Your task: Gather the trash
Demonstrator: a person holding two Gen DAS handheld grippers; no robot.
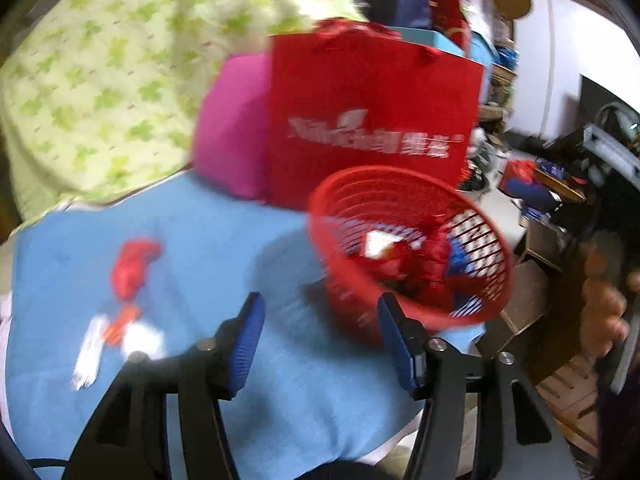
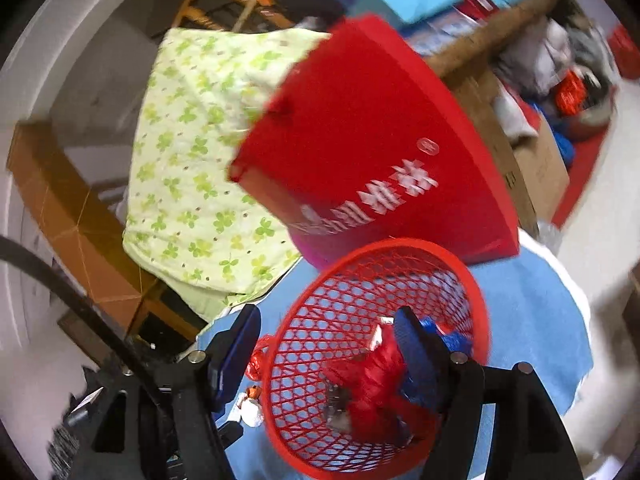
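Red mesh basket on blue cloth, right of centre, holds red and blue wrappers. Red wrapper lies left. Left gripper spread, empty; right gripper spread, straddling basket rim.

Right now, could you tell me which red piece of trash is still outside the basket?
The crumpled red wrapper lying on the blue cloth, left of the red basket; the others sit inside it.
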